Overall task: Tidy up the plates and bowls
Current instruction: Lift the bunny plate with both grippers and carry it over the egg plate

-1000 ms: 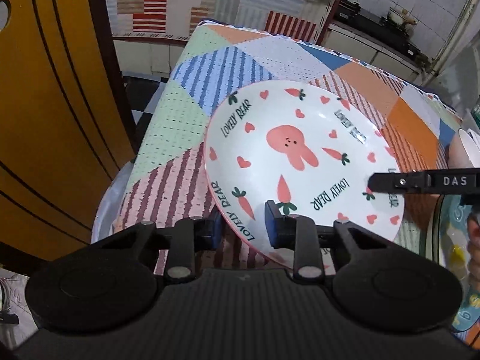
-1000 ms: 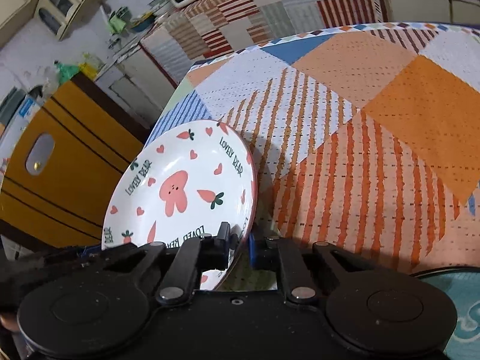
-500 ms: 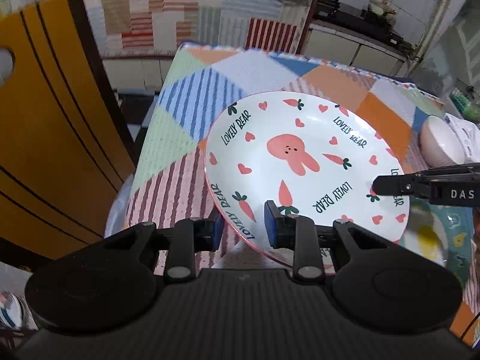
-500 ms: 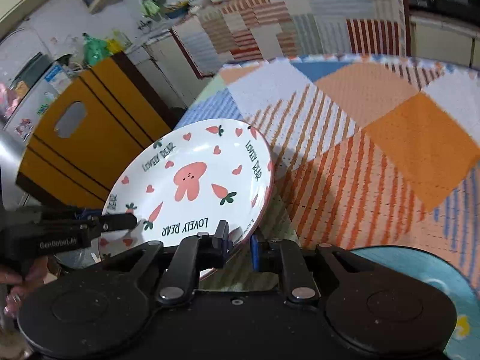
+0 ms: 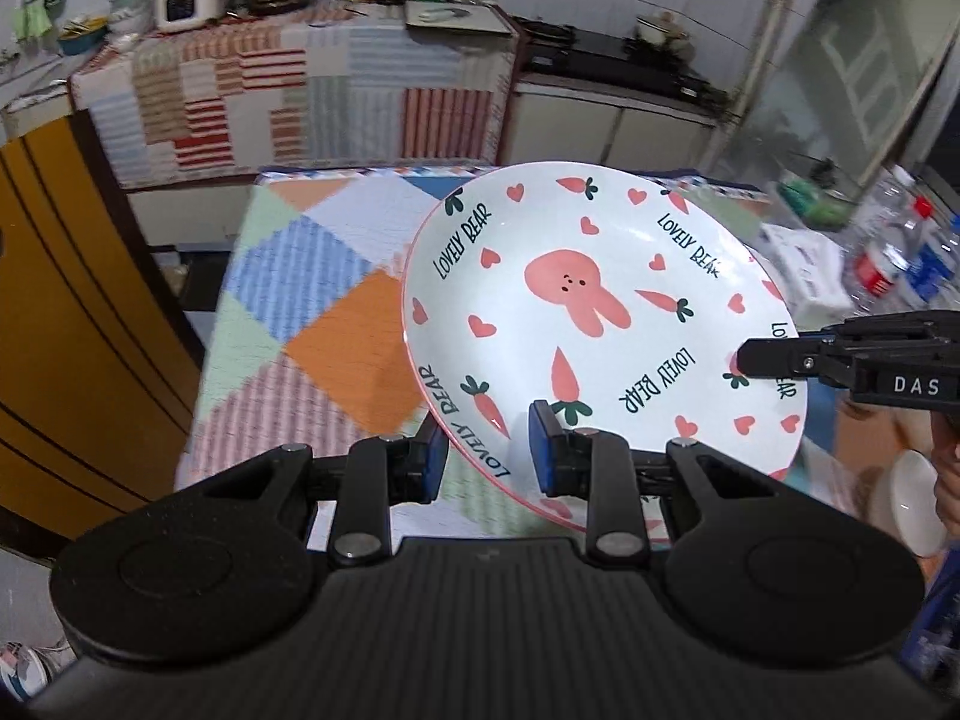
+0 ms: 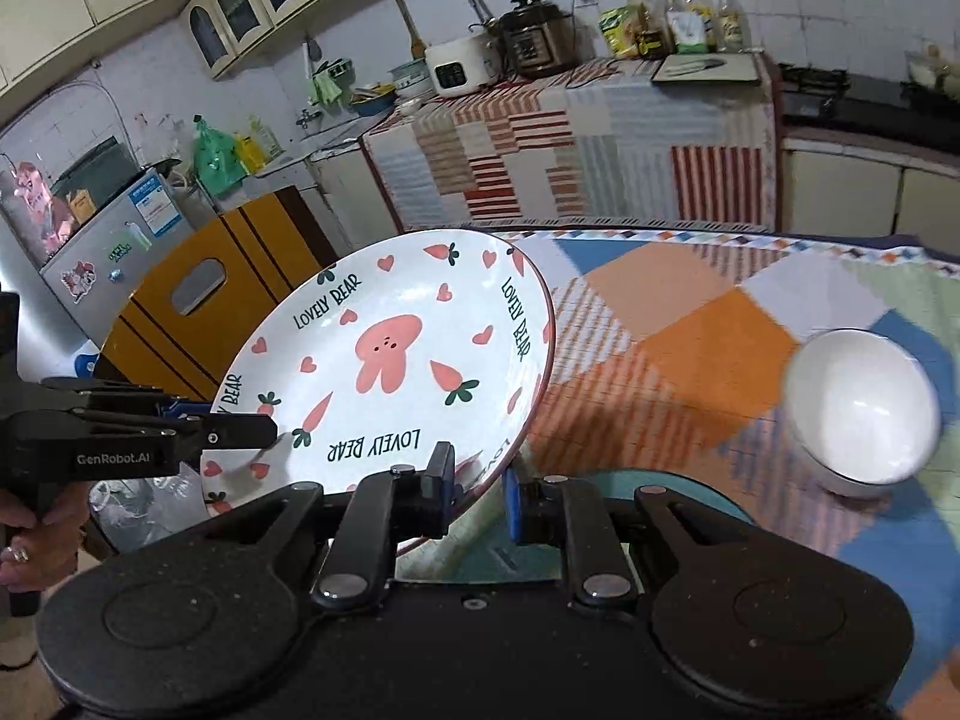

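- While the left gripper (image 5: 483,450) is pinching the near rim of the bunny plate (image 5: 600,324) between its blue pads (image 5: 543,450), the right gripper (image 6: 477,489) is clamping the opposite edge the same way.
- The plate is hanging tilted in the air above the patchwork tablecloth (image 5: 312,312), carried by both grippers at once.
- A white bowl (image 6: 861,411) is sitting on the cloth off to the right, well apart from the plate.
- A teal plate (image 6: 672,486) is lying just under the right gripper.
- A yellow chair (image 6: 198,306) is standing beside the table.
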The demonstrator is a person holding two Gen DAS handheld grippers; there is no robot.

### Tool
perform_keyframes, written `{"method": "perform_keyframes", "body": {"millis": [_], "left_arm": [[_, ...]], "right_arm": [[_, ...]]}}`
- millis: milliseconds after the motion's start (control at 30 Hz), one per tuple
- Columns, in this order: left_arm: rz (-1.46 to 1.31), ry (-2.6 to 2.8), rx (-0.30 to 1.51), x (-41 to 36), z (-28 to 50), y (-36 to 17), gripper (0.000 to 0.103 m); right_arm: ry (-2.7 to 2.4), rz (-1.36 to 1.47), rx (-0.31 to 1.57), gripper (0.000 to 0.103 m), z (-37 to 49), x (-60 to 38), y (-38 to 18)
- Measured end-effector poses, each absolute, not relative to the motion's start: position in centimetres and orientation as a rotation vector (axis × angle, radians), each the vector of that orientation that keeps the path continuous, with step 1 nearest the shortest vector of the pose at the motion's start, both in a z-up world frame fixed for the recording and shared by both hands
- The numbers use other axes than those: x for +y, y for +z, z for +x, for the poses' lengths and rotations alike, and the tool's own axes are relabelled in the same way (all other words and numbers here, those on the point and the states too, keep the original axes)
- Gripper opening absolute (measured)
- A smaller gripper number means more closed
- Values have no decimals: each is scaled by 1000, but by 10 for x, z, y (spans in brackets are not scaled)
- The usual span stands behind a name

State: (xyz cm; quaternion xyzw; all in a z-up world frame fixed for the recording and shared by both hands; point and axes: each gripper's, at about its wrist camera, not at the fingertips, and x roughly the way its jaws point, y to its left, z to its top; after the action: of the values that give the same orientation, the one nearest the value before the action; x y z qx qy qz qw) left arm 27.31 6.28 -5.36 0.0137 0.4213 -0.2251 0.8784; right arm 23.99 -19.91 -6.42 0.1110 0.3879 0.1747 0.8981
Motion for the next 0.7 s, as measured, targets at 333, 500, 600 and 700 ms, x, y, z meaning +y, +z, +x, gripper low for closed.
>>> {"method": "perform_keyframes", "body": {"millis": [333, 500, 600, 700], "left_arm": [[53, -579, 1003, 63, 275, -51, 27], [88, -598, 1047, 49, 270, -68, 27], [102, -617, 1072, 41, 269, -74, 27], [101, -622, 1094, 35, 268, -80, 27]], "right_arm": [[234, 266, 868, 21, 186, -245, -83], [185, 313, 924, 21, 171, -258, -106], [160, 333, 953, 21, 166, -263, -116], [147, 341, 980, 22, 163, -267, -122]]}}
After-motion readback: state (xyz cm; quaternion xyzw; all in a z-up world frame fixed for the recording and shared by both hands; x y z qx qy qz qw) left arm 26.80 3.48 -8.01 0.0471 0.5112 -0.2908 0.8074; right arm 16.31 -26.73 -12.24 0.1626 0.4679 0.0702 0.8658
